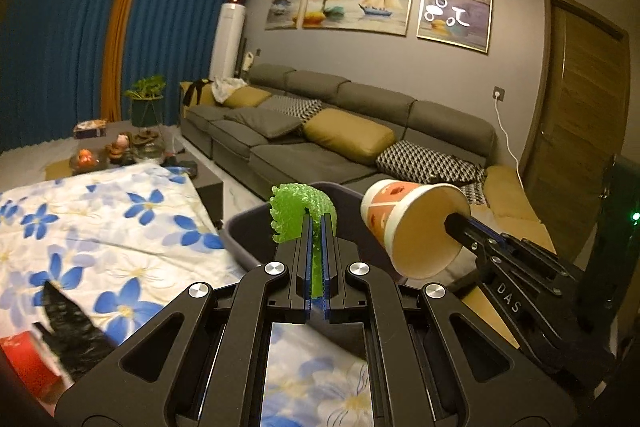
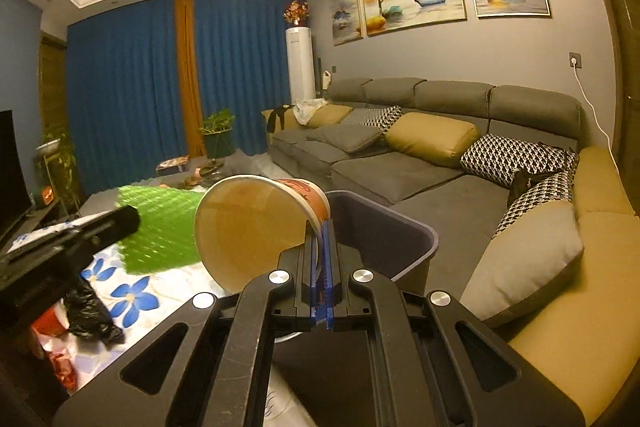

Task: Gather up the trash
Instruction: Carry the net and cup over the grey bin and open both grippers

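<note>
My left gripper (image 1: 317,223) is shut on a green foam net sleeve (image 1: 298,217) and holds it over the near rim of a dark grey bin (image 1: 244,231). My right gripper (image 2: 320,231) is shut on the rim of an orange-and-white paper cup (image 2: 248,227), tipped on its side above the bin (image 2: 400,243). The cup (image 1: 404,223) and the right gripper (image 1: 460,223) also show at the right of the left wrist view. The green sleeve (image 2: 160,227) and the left gripper (image 2: 120,221) show at the left of the right wrist view.
The table has a blue-flowered white cloth (image 1: 100,227) with a black bag (image 2: 88,311) and red packaging (image 1: 28,363) on it. A grey sofa (image 2: 400,167) with cushions runs along the right wall. A low table (image 1: 120,151) with clutter stands beyond.
</note>
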{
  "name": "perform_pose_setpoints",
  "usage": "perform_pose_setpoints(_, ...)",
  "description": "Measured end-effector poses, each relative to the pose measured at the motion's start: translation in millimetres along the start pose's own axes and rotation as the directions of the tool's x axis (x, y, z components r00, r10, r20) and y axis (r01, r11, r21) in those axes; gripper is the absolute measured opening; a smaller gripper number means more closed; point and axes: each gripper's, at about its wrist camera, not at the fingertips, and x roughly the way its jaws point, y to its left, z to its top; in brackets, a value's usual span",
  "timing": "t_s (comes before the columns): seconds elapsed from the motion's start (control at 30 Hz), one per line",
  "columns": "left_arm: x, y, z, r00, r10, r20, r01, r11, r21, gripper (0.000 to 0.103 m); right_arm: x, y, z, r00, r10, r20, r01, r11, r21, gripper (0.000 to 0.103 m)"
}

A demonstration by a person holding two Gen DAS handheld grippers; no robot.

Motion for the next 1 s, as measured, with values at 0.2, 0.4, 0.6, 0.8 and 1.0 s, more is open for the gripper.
perform_pose_setpoints(0.2,28.7,-0.5,-6.4,0.999,-0.041,-0.022,0.04,0.999,-0.012,0.003,19.1,-4.9,0.0,1.0,-0.008,-0.013,0.008,1.0,0.025,0.004)
perform_pose_setpoints(0.4,56.5,-7.3,-10.8,0.996,-0.063,-0.058,0.063,0.998,-0.005,0.003,35.3,-8.4,-0.7,0.999,-0.018,-0.03,0.019,0.999,0.039,0.004)
perform_pose_setpoints(0.6,73.9,-10.9,-19.2,0.991,-0.081,-0.102,0.082,0.997,0.003,0.003,47.4,-10.1,-7.4,0.998,-0.014,-0.058,0.017,0.998,0.059,0.004)
perform_pose_setpoints(0.8,83.5,-9.7,-26.0,0.987,-0.082,-0.14,0.081,0.997,-0.016,0.003,55.1,-9.7,-9.3,0.997,-0.008,-0.074,0.013,0.998,0.064,0.004)
perform_pose_setpoints(1.0,81.5,2.0,-30.9,0.983,-0.053,-0.176,0.048,0.998,-0.03,0.055,65.0,-12.1,-9.9,0.996,0.014,-0.085,-0.008,0.998,0.068,0.004)
